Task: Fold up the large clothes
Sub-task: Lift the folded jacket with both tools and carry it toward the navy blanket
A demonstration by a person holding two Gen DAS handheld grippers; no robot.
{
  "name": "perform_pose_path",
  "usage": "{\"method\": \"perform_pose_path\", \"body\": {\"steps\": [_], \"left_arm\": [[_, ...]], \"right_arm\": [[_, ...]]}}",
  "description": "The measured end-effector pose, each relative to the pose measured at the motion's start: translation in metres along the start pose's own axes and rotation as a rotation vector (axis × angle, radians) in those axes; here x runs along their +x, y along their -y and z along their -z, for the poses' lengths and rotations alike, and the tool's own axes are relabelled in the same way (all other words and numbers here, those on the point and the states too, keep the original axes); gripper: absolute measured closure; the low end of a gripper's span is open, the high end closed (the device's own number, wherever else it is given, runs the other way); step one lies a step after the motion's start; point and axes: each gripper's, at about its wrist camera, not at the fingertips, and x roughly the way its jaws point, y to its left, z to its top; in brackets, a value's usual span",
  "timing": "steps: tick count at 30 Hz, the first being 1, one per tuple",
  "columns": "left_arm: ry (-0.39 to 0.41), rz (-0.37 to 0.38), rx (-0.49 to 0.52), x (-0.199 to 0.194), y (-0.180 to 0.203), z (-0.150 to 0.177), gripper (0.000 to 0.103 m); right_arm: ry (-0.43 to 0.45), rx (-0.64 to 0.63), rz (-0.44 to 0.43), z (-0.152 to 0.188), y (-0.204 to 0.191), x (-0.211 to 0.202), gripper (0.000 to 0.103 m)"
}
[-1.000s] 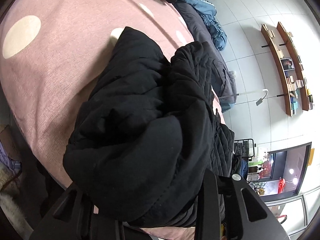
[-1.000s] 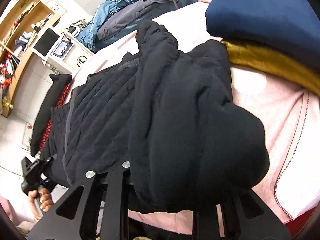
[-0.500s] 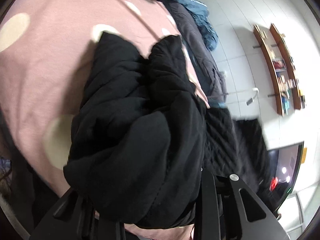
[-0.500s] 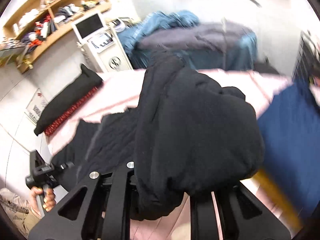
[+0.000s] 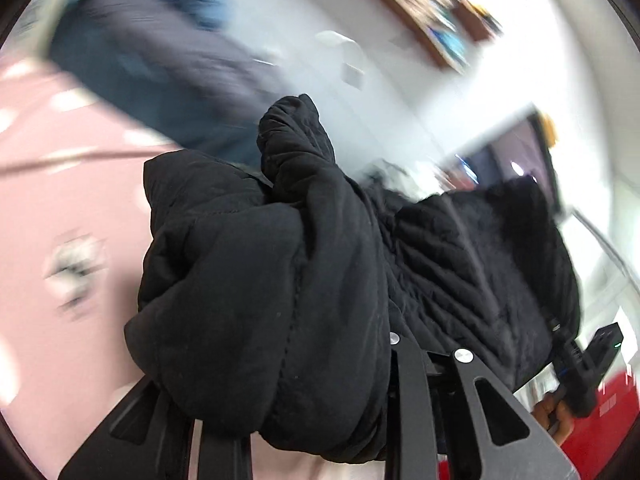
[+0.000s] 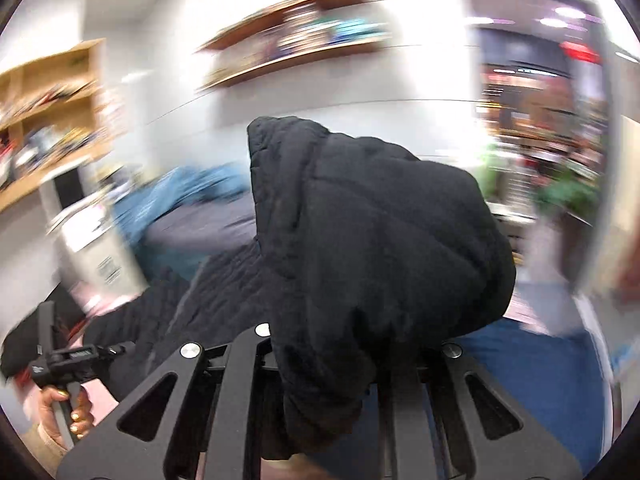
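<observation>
A bunched black coat (image 5: 272, 280) fills both sets of tongs: left tongs (image 5: 316, 420) and right tongs (image 6: 324, 380) each clamp a thick fold. Beyond the coat lie a pink bed (image 5: 60, 220), blue clothes (image 6: 180, 196), and wall shelves (image 6: 296, 48), blurred.

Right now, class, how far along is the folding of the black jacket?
Done: nothing looks folded yet. In hand: the black jacket is bunched between the jaws of both the left gripper and the right gripper, its quilted lining sagging between them, above the pink bedspread. Left: laying it flat and making every fold.
</observation>
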Motion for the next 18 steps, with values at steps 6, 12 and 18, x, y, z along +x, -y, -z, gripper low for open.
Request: {"method": "perform_pose_path", "body": {"steps": [6, 12, 18], "left_arm": [[-0.3, 0.118, 0.114, 0.164, 0.076, 0.055, 0.071], [-0.391, 0.107, -0.128, 0.224, 0.019, 0.119, 0.039], [-0.405, 0.106, -0.187, 0.22, 0.013, 0.107, 0.031]], "right_arm": [[0.014, 0.326, 0.302, 0.064, 0.159, -0.059, 0.088], [-0.169, 0.661, 0.293, 0.192, 0.249, -0.057, 0.078], [-0.114, 0.823, 0.209, 0.207, 0.266, -0.046, 0.059]]}}
